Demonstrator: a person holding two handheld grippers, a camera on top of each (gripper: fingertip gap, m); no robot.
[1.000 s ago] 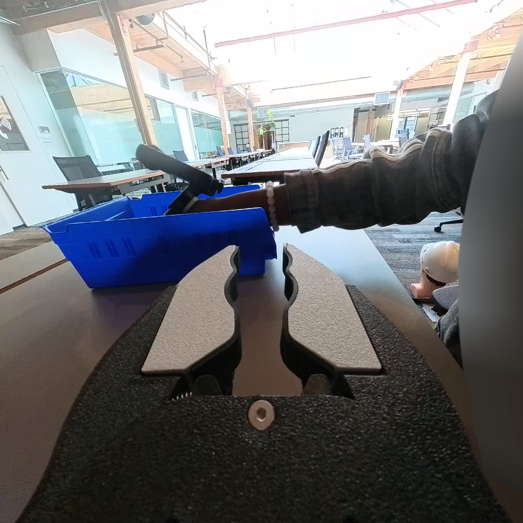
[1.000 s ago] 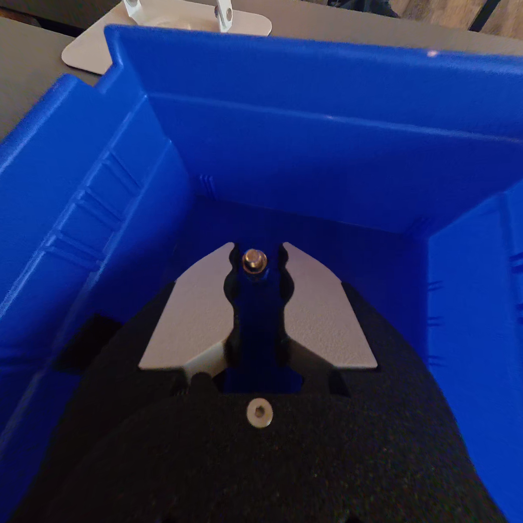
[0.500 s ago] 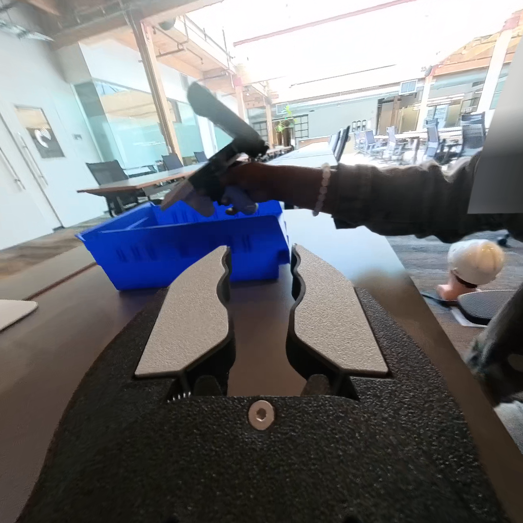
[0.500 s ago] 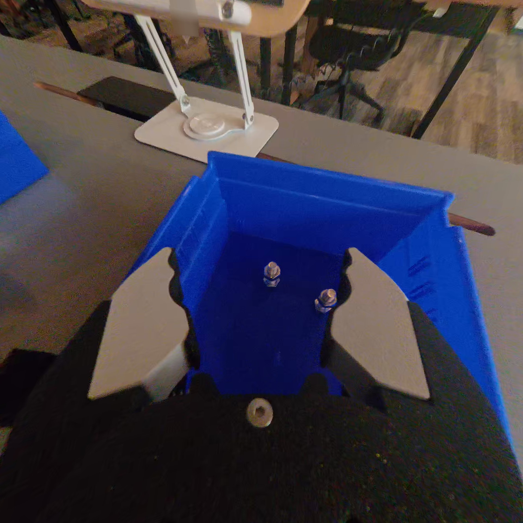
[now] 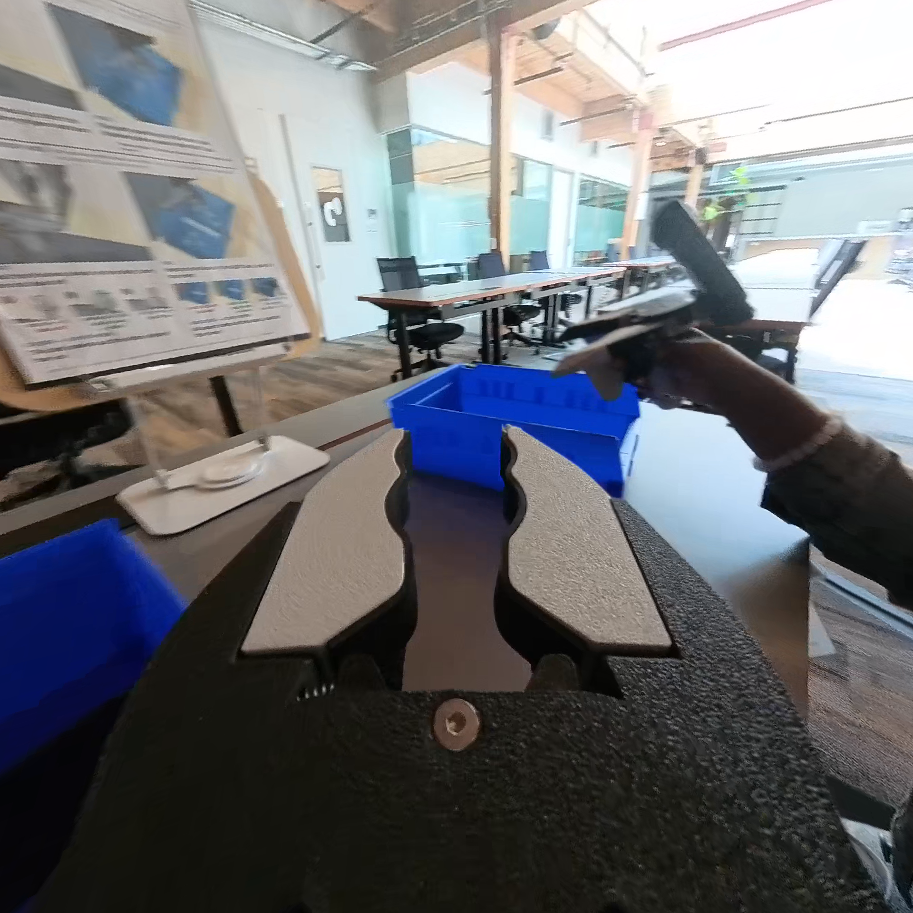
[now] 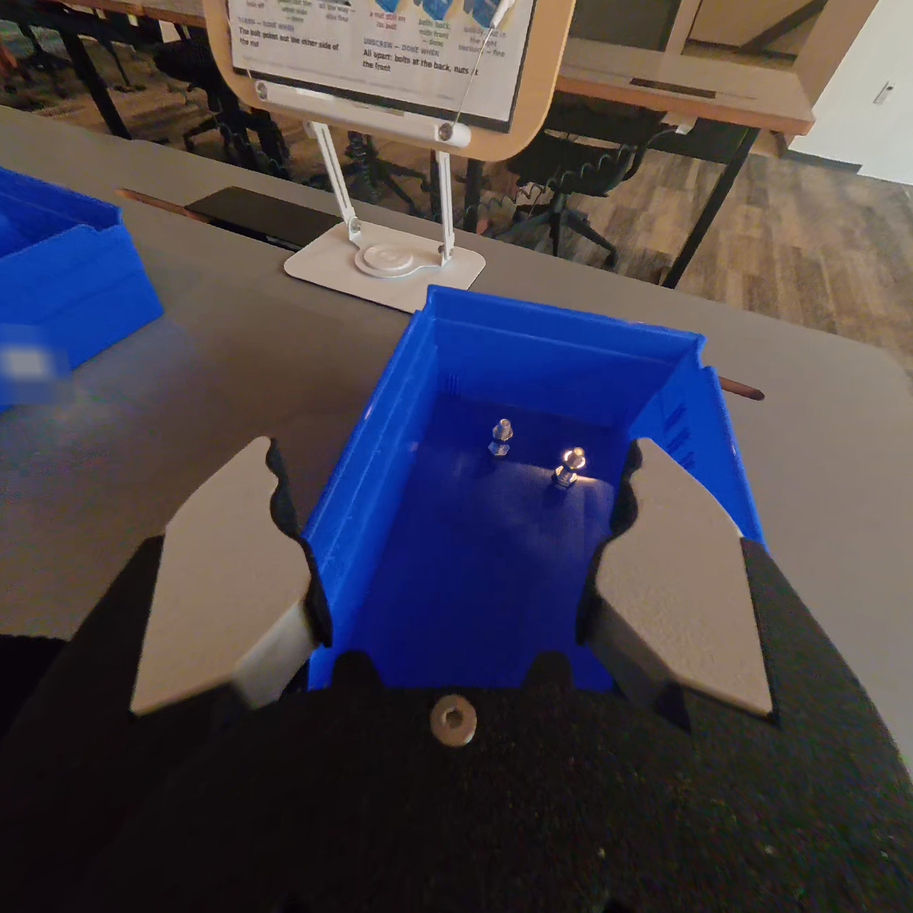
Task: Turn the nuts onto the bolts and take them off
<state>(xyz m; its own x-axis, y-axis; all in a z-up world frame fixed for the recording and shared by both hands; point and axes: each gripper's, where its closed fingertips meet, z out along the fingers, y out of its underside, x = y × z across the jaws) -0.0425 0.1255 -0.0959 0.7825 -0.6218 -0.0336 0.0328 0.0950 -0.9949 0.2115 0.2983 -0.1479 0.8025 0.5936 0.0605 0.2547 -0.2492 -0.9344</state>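
— What's in the blue bin point(image 6: 375, 474)?

— Two small silvery bolts, each standing upright on its hexagonal head with a nut threaded on near the top. One bolt point(image 6: 500, 437) sits toward the far wall, about mid-width.

— And the other?

— The second bolt point(image 6: 569, 467) is just to the right and a little nearer, catching a bright glint on its nut. The two stand close together but apart, on the bin's dark blue floor, in its far half.

— Any loose nuts?

— I can't make any out.
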